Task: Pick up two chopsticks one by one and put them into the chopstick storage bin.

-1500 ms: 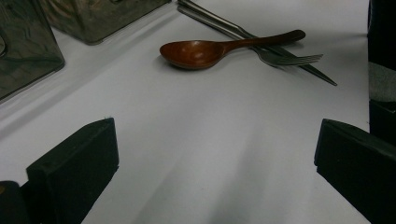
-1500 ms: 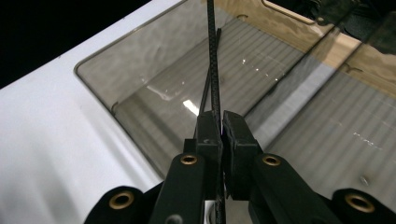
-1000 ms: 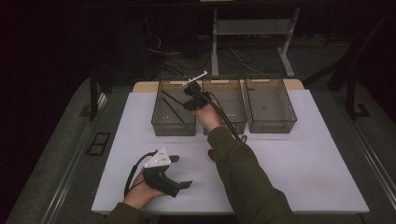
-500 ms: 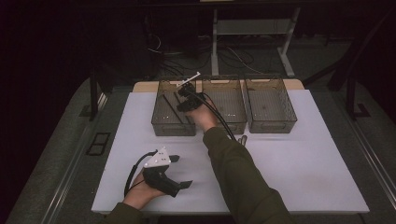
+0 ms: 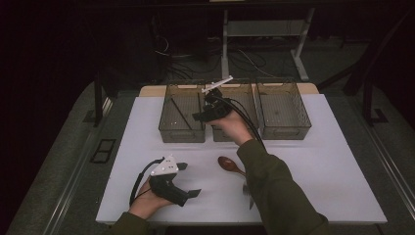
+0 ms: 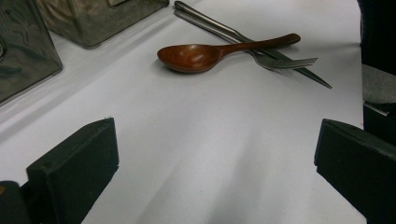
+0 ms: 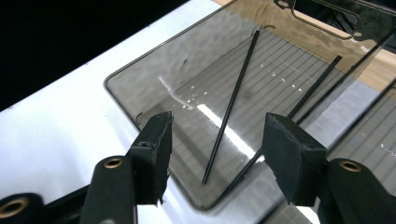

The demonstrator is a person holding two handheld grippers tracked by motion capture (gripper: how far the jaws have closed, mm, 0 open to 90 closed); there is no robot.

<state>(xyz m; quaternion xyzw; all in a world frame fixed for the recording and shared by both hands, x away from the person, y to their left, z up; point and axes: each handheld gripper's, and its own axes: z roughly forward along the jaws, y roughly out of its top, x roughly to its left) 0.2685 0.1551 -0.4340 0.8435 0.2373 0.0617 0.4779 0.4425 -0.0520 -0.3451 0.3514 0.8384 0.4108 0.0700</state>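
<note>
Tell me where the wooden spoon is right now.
In the high view the wooden spoon lies on the white table in front of the middle bin, between the two forearms, beside a fork.

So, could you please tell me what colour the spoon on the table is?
The spoon is a glossy reddish-brown, like wood; the left gripper view shows it best.

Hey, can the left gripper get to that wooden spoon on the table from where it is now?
Probably yes. The left gripper rests with its jaws wide open, and bare white table lies between it and the wooden spoon. The fork lying under the spoon's handle might get nudged.
</note>
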